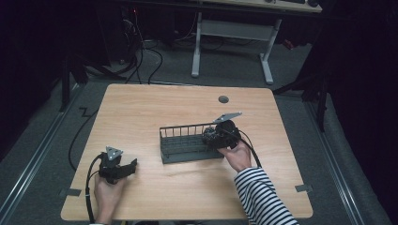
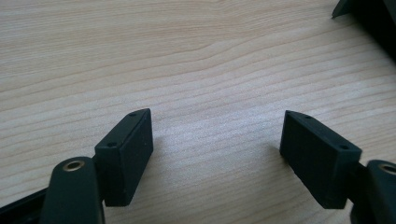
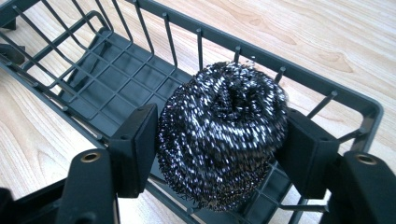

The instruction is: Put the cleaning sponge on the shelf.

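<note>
Right gripper [image 3: 219,154] was setting round steel-wool scourer [image 3: 222,135] into dark wire rack [image 3: 116,79], pads touching it; next, widen, withdraw; left gripper [image 2: 217,154] gaped empty

A glossy steel-wire scouring ball [image 3: 223,135] is glinting, coarse and tangled, inside a matt dark-grey wire rack [image 3: 299,70]. The counter [image 2: 196,56] is showing smooth, pale wood grain; the gripper pads [image 3: 135,144] are looking matt black.

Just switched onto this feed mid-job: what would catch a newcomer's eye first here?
The shiny steel scouring ball sits between the pads of the right gripper, over the right end of the dark wire rack in the middle of the wooden table. The pads touch its sides. Off near the table's front left corner, the left gripper rests open over bare wood.
</note>
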Tool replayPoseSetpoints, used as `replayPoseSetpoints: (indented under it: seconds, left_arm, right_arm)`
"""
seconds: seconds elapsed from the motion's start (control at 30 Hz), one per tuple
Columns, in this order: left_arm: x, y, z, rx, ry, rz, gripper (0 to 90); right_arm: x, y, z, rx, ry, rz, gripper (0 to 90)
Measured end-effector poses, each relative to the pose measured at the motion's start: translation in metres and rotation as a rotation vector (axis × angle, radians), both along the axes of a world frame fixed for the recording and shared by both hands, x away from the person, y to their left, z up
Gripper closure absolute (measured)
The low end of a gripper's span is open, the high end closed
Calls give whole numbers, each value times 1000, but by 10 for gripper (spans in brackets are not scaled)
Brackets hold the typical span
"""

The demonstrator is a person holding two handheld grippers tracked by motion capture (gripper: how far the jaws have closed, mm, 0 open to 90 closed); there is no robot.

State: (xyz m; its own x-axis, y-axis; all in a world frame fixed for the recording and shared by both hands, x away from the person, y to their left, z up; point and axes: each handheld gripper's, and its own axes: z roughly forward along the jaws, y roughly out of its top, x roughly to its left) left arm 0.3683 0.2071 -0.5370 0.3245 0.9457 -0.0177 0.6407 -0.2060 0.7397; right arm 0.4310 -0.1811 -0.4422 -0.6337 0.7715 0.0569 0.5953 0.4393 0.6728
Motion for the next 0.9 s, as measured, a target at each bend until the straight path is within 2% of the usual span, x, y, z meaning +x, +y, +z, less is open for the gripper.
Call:
replayPoseSetpoints:
  seconds: [0.23,0.3,0.5,0.77,0.8,0.9]
  left_arm:
    - [0,0,0,0,0,0,261]
    - [0,0,0,0,0,0,262]
    - [0,0,0,0,0,0,262]
    - [0,0,0,1,0,0,260]
    - [0,0,0,1,0,0,260]
    - [0,0,0,1,0,-1,259]
  right_arm:
    - [-2,-3,3,11,-6,1,299]
    - [-6,-7,7,32,-26,3,296]
    - [-13,-15,17,52,-58,-3,304]
    - [-29,-39,28,81,-125,-40,358]
    - [-33,-48,28,107,-121,-54,360]
    - [-37,-55,27,106,-121,-64,362]
